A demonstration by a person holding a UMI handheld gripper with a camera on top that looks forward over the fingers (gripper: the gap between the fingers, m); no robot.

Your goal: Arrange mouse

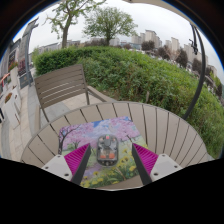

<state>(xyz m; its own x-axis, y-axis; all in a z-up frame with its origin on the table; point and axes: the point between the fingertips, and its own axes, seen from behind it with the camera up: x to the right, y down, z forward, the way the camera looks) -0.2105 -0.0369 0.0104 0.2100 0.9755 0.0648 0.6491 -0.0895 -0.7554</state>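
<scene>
A grey and black mouse (107, 152) lies on a mouse mat (100, 135) printed with pink blossom trees and yellow flowers. The mat rests on a round slatted wooden table (165, 125). My gripper (111, 168) hangs just above the mat with its fingers spread wide. The mouse sits between the magenta pads (77, 157) with a gap on each side. It rests on the mat on its own. The pad of the right finger (146, 157) stands well clear of the mouse.
A wooden slatted chair (62, 82) stands beyond the table to the left. A green hedge (140, 70) runs behind, with trees and buildings farther back. A paved walkway (15, 130) lies left of the table.
</scene>
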